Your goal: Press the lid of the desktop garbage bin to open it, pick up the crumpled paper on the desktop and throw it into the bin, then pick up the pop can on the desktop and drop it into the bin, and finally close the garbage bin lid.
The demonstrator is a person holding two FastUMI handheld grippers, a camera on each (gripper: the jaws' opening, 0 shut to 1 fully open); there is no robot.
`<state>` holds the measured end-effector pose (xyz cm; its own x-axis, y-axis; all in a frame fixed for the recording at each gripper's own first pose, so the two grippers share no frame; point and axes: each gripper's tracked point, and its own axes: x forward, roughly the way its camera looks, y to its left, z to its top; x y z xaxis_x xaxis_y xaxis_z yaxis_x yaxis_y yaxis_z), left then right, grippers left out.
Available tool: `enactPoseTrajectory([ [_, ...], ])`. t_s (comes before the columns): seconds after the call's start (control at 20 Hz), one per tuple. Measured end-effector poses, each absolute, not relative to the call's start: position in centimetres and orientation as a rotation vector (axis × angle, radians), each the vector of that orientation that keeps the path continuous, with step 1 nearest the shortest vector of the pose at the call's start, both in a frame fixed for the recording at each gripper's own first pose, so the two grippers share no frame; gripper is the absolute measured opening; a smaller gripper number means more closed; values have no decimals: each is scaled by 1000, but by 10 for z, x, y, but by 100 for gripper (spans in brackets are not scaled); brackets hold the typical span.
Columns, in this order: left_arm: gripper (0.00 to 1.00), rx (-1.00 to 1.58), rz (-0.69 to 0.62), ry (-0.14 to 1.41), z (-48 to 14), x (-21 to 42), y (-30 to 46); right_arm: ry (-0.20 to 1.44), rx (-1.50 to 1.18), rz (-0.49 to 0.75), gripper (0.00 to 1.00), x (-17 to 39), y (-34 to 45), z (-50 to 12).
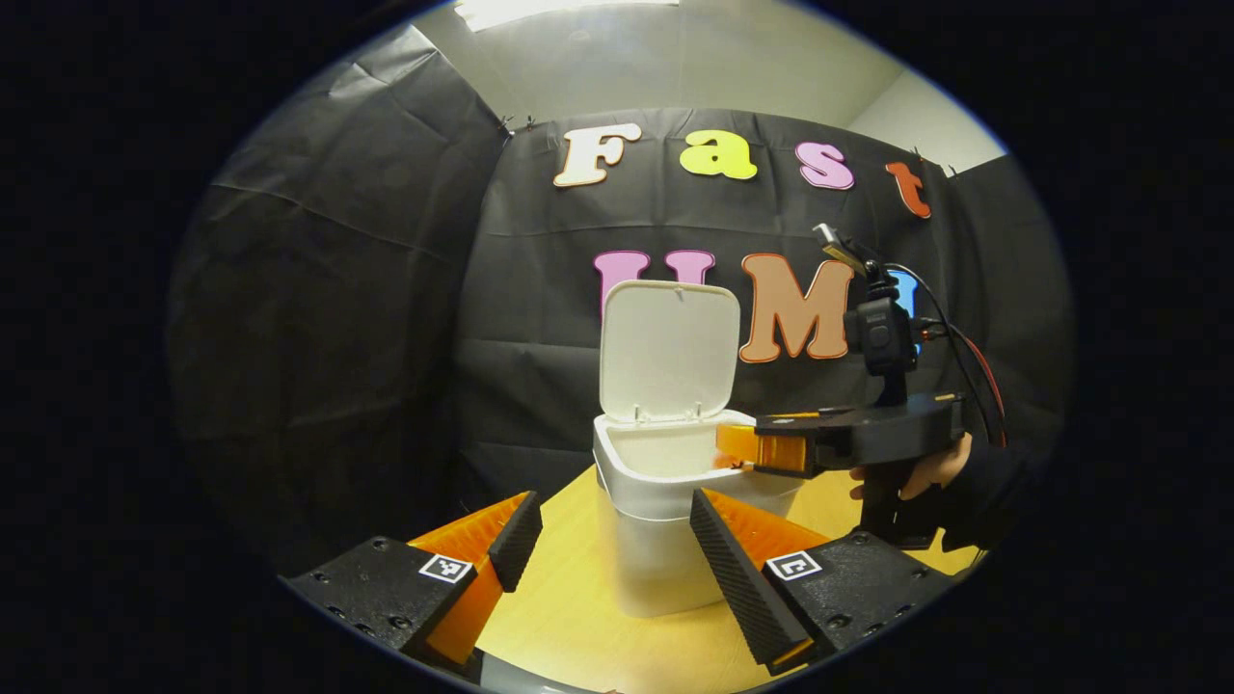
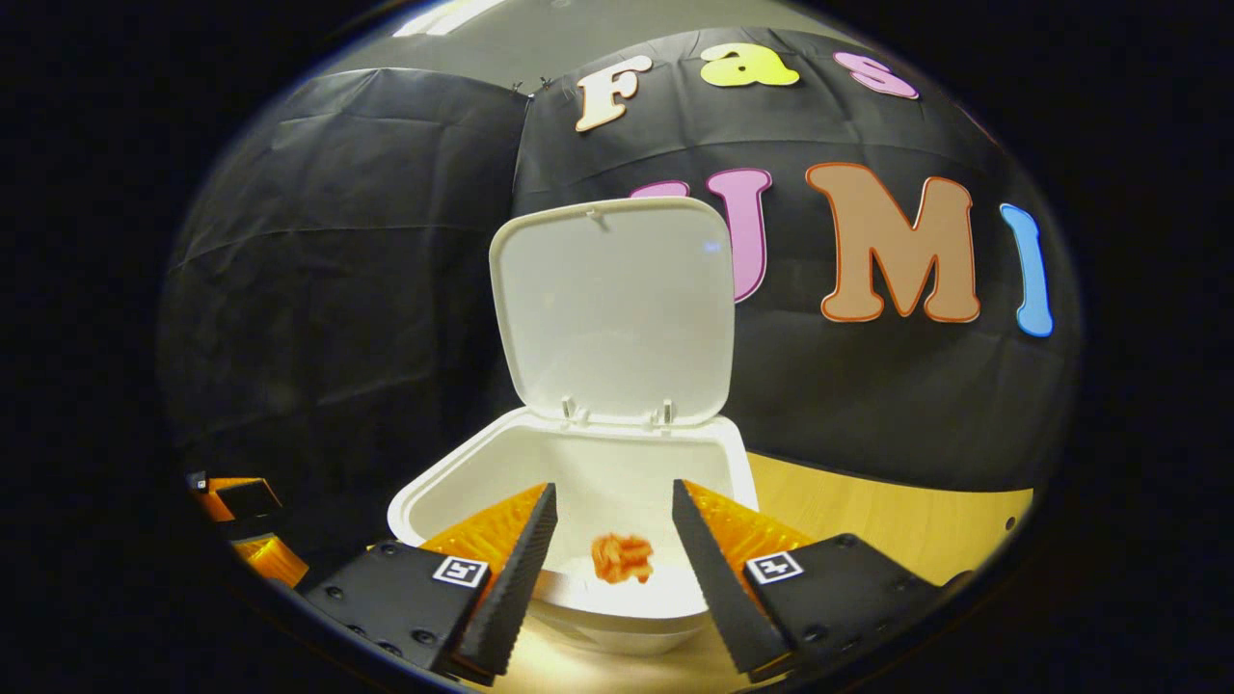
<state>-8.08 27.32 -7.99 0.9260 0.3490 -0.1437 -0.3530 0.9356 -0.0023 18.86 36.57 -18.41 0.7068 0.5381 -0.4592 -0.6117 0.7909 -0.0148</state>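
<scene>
White plastic bin [image 1: 665, 520] stands on my wooden desktop [image 1: 569, 617], its lid [image 1: 667, 352] swung up and upright at the back.

In the left gripper view my left gripper [image 1: 614, 549] hangs low in front of the bin with its fingers spread wide and nothing between them, the bin's body showing through the gap. My right gripper [image 1: 737, 449] reaches in from the right (a hand [image 1: 925, 469] wraps its grip), its fingertips over the bin's open rim. In the right gripper view that same gripper [image 2: 612, 540] looks down into the opening [image 2: 617, 472], fingers parted and empty, and a small orange crumpled paper [image 2: 623, 558] lies inside the bin, between and beyond the tips.
</scene>
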Motion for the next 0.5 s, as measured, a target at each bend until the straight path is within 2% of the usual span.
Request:
enactPoseTrajectory([
  [0.1,94,-26,352,136,-81,-78,272,400,-148,619,93,188,357,-168],
  [0.2,93,-27,330,132,-78,-70,263,321,-131,586,96,186,337,-141],
  [0.45,93,-24,229,101,-70,-45,213,191,-133,484,94,174,256,-93],
  [0.5,93,-27,207,96,-68,-39,200,169,-131,456,96,171,236,-83],
])
